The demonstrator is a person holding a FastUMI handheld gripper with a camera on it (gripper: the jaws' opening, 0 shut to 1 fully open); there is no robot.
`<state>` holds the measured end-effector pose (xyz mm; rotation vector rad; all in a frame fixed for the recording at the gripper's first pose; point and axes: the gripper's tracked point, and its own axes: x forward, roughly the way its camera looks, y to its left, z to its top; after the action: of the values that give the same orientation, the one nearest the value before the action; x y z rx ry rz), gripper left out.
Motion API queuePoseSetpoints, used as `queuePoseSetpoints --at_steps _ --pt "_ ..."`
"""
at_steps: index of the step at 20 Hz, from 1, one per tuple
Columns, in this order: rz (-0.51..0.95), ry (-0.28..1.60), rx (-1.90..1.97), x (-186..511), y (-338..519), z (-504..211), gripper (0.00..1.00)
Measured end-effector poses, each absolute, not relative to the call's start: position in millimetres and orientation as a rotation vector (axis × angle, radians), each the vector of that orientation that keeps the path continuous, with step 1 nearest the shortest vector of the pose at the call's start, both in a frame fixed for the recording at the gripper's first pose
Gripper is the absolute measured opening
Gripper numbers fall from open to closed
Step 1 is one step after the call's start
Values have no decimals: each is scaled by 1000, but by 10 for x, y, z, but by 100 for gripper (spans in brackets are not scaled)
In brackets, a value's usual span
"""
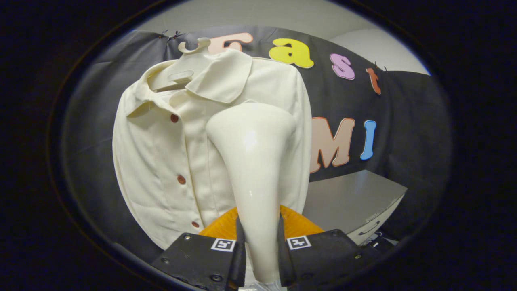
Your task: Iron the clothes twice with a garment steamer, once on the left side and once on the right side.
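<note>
A cream collared shirt (161,153) with small reddish buttons hangs on a pale hanger (193,47) against the booth's black cloth wall. My gripper (259,246) is shut on the handle of a cream garment steamer (252,161). The steamer rises from between the fingers, and its wide head sits in front of the shirt's right half, just under the collar. Whether the head touches the fabric cannot be told. The steamer hides part of the shirt's right front.
A grey cabinet (355,198) with a drawer handle stands low to the right of the shirt. An orange surface (297,224) shows just behind the fingers at the steamer's base.
</note>
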<state>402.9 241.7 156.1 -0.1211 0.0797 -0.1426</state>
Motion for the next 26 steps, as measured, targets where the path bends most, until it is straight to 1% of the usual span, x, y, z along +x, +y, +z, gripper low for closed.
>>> queuePoseSetpoints --at_steps 6,15,26 --pt "-168 110 -127 3976 2267 1233 32" --pt "-211 176 -108 3912 2078 503 32" --pt "-220 269 -83 3822 1988 -356 32"
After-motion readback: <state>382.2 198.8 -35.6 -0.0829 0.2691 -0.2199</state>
